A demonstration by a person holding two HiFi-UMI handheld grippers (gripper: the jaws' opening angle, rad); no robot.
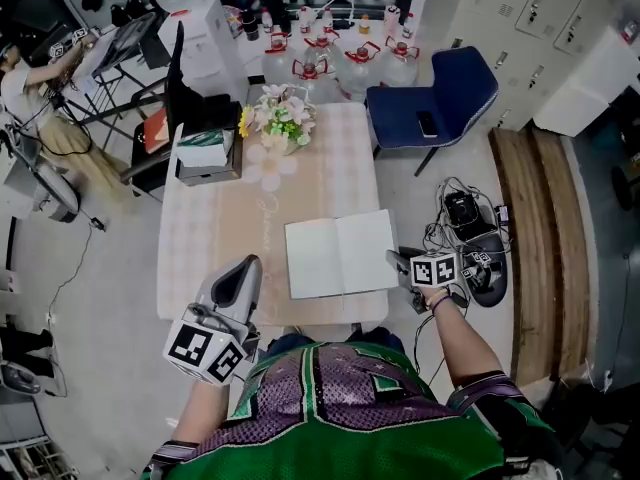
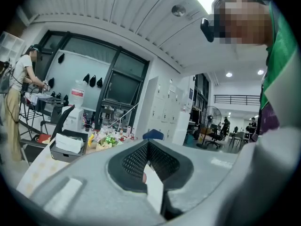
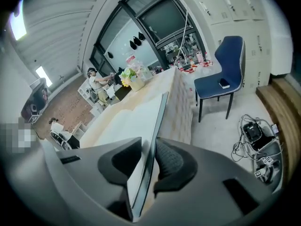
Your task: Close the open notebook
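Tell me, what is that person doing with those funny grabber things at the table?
A person in a green and purple shirt stands at a pale cloth-covered table with a grey two-jaw gripper in each hand. The right gripper has pinched the right-hand edge of the open white paper notebook, ready to fold it over. The notebook lies spread open, not yet closed. The left gripper has its jaws together, holds nothing, and hangs near the table's front left edge.
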